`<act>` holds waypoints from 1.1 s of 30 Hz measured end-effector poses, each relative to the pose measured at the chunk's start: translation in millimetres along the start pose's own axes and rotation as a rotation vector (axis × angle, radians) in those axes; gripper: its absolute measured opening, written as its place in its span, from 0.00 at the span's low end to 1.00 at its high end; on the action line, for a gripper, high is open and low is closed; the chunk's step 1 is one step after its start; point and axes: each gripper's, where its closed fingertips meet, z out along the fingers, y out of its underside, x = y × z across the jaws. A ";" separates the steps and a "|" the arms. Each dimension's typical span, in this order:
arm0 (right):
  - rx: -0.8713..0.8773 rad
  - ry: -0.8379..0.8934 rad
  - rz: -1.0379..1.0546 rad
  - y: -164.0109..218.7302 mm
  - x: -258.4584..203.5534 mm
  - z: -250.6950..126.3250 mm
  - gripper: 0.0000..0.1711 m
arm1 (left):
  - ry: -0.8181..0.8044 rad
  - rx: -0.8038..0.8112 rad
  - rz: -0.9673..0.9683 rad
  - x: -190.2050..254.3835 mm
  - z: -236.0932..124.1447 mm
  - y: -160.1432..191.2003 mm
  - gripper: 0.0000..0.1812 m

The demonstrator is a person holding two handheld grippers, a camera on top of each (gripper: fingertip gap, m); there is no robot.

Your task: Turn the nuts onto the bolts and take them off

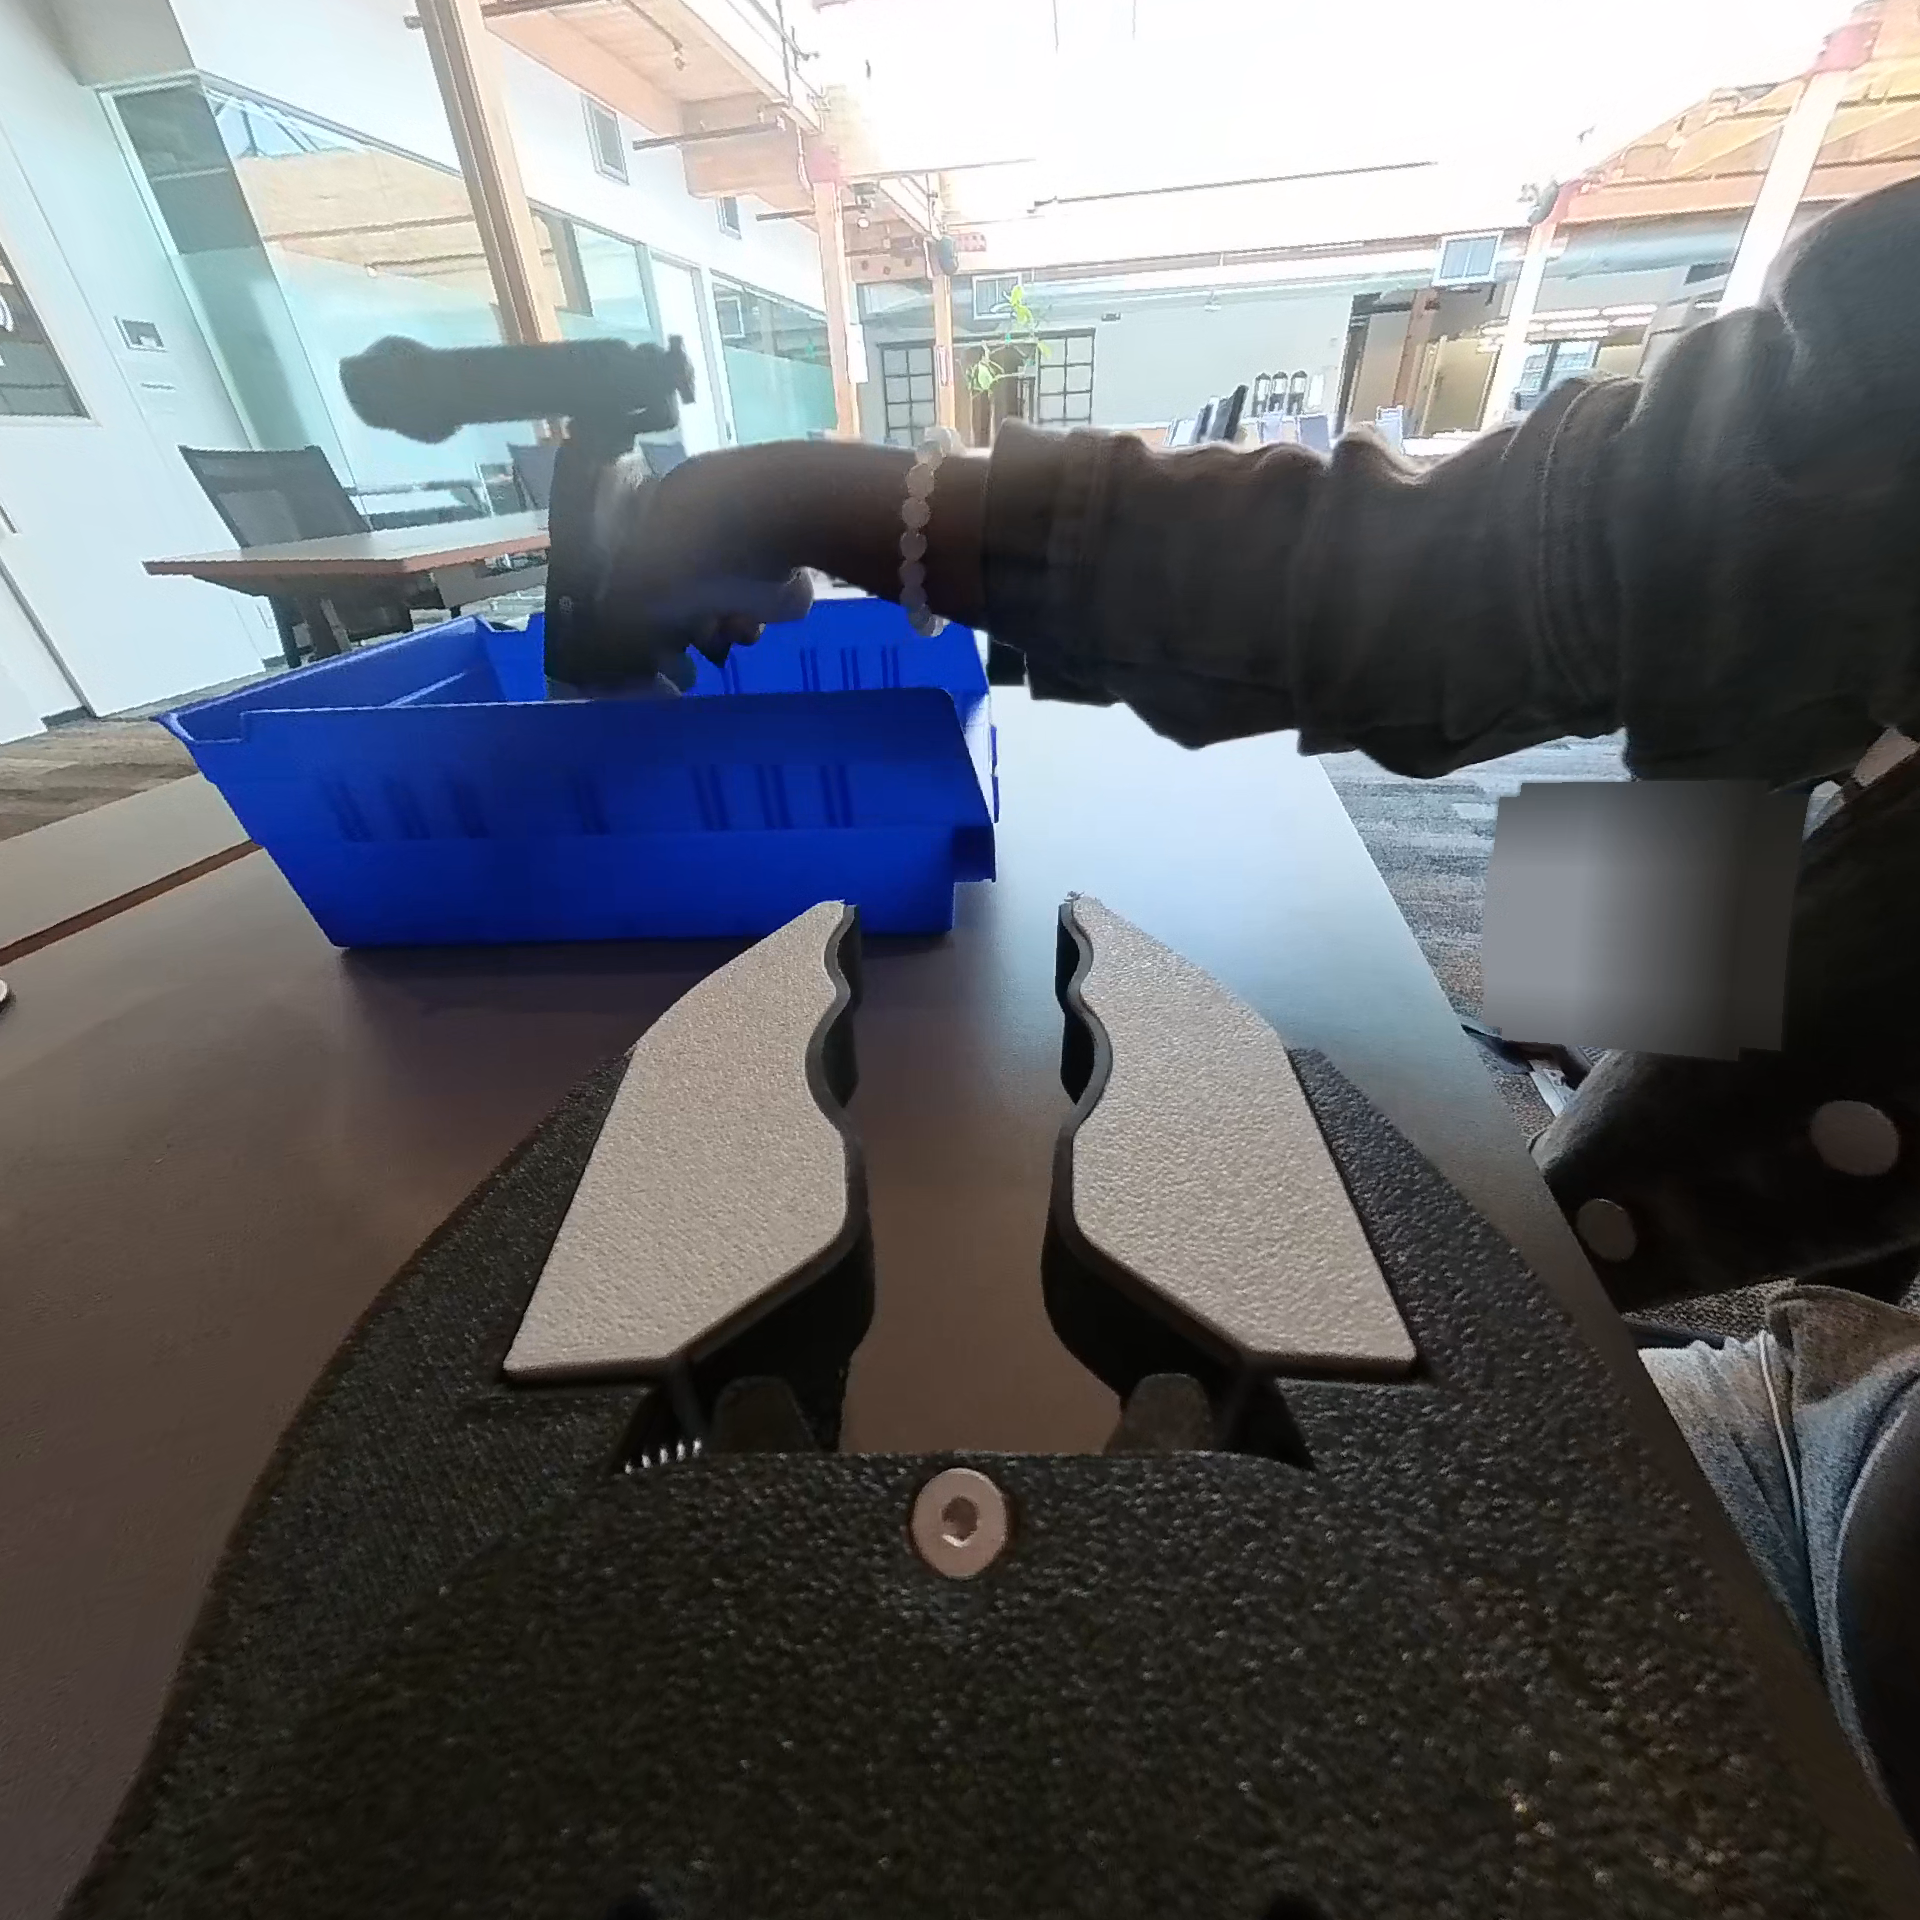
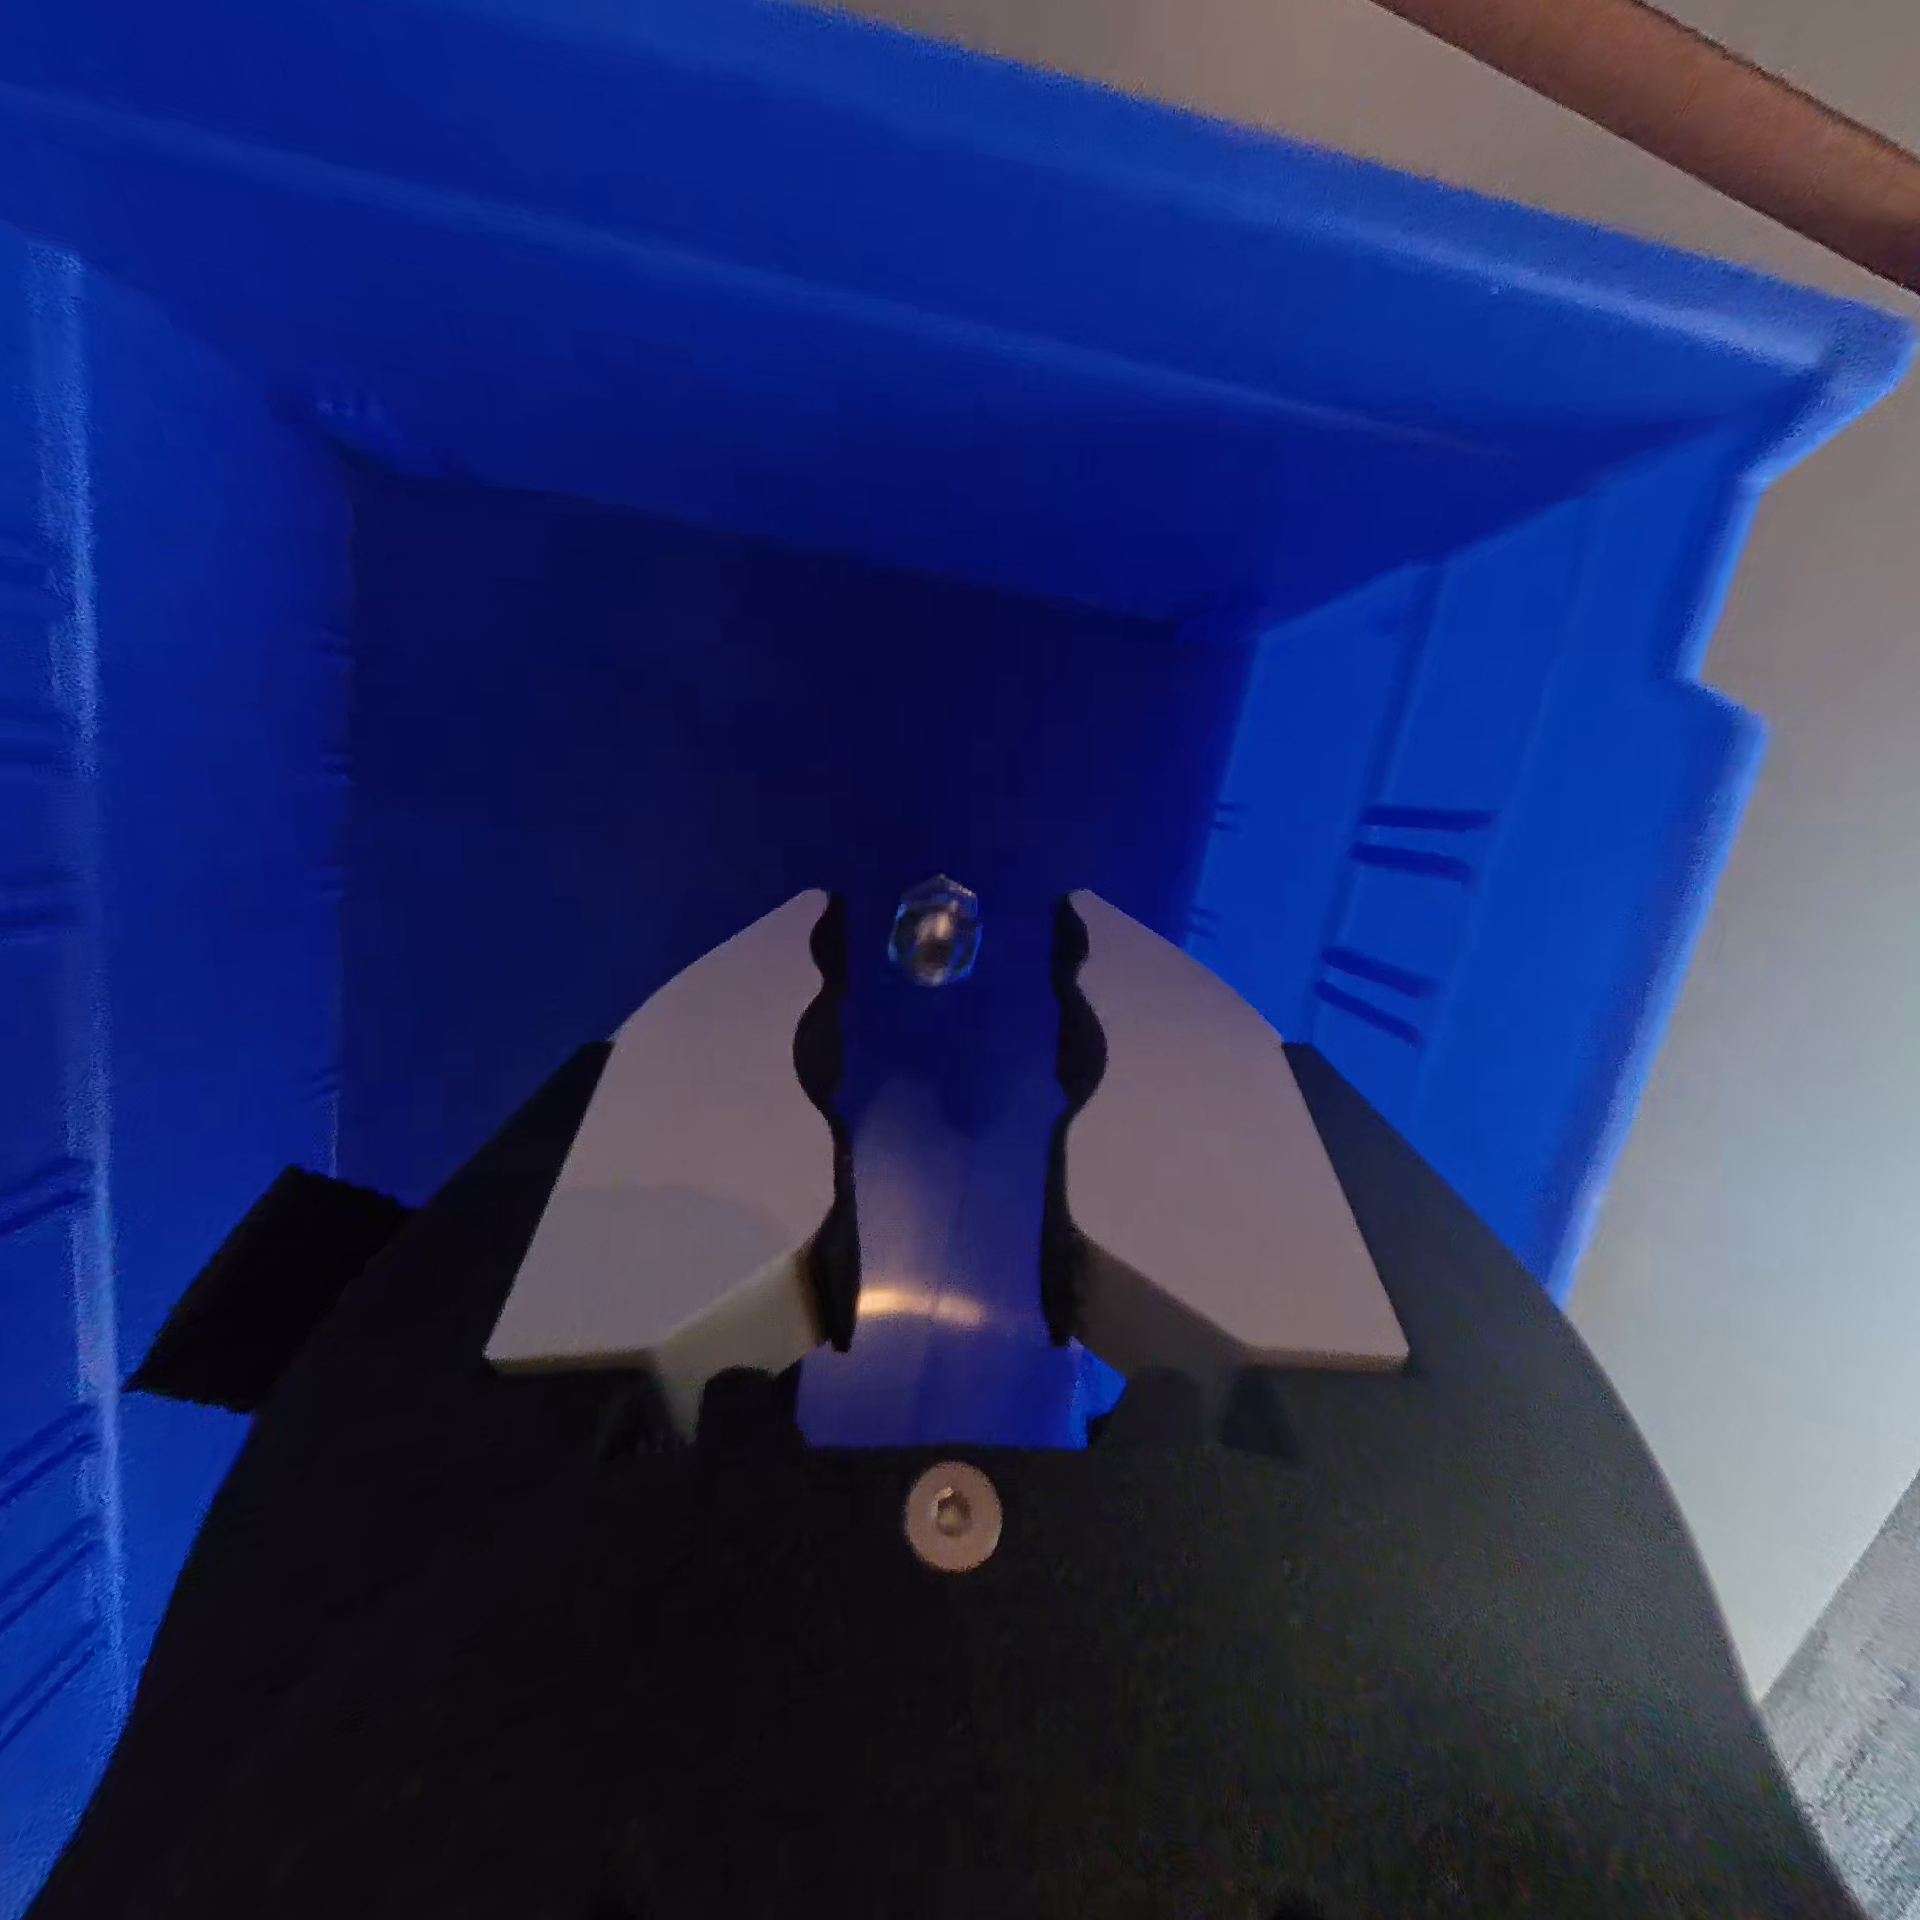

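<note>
While the left gripper (image 1: pixel 958 914) waits low over the dark table (image 1: pixel 312 1091) with its fingers spread and nothing between them, the right gripper (image 2: pixel 943 909) is down inside the blue bin (image 2: pixel 727 364), fingers parted, with a small clear hex nut (image 2: pixel 935 932) lying on the bin floor in the gap between the tips, not yet pinched. From where I stand, the work looks barely begun: no bolt shows in either view, nothing is threaded, and the first part is only about to be picked up. Every turn on and off seems left to do.
</note>
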 end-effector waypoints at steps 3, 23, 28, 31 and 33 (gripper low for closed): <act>0.039 -0.001 -0.012 -3.9 -4.3 -15.6 0.27 | -0.001 0.000 0.002 -0.1 0.0 0.1 0.20; 0.646 0.018 -0.207 20.6 -95.2 -160.0 0.47 | -0.042 -0.028 0.047 8.7 -21.7 -51.4 0.14; 0.740 -0.051 -0.226 32.2 -114.3 -158.4 0.44 | -0.134 -0.170 0.046 -9.4 -70.0 -84.5 0.20; 0.744 -0.073 -0.243 39.1 -120.0 -152.8 0.44 | -0.221 -0.269 0.067 -33.9 -113.9 -97.5 0.20; 0.751 -0.083 -0.250 42.2 -122.7 -151.7 0.43 | -0.280 -0.362 0.079 -53.9 -144.9 -100.4 0.19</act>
